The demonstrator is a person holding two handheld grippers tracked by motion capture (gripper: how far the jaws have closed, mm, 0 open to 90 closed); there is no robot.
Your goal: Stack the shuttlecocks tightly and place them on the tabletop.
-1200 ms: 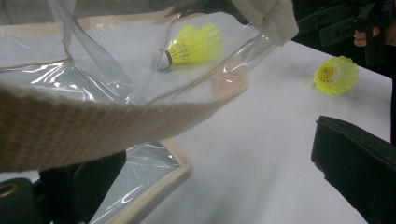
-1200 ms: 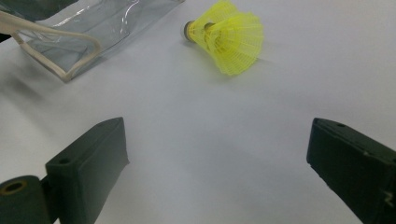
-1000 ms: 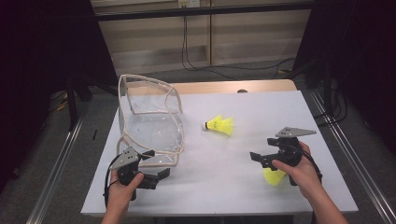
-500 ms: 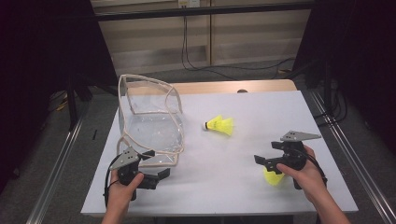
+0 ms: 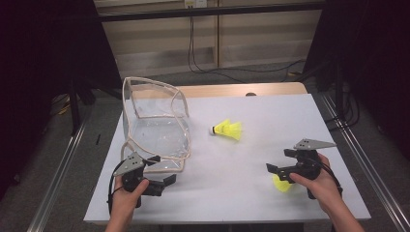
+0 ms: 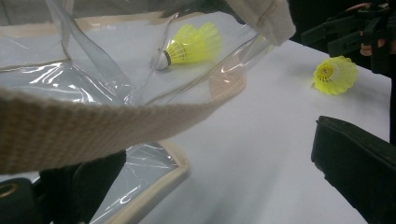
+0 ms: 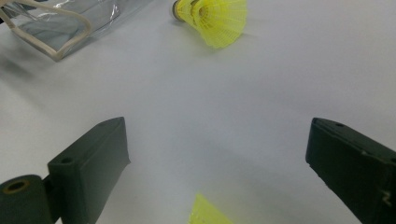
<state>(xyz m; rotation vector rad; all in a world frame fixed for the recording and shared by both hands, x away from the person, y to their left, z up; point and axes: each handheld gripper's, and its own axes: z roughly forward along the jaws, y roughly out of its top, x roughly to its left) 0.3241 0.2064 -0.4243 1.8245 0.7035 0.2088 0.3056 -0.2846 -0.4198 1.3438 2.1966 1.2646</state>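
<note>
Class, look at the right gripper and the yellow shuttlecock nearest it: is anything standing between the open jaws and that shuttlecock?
Nothing visible does. The right gripper has its jaws spread just above the near shuttlecock, whose yellow edge shows between them in the right gripper view. Only bare white table surrounds it; the other shuttlecock and the clear bag lie farther off.

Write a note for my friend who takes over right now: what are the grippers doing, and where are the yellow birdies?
Left gripper: jaws open, at the near rim of the clear plastic bag with beige trim, holding nothing.
Right gripper: jaws open, just above a yellow plastic shuttlecock on the white table.
Second yellow shuttlecock lies mid-table, right of the bag.
Done: nothing bagged. Left: probably grip each shuttlecock and put it in the bag.
</note>
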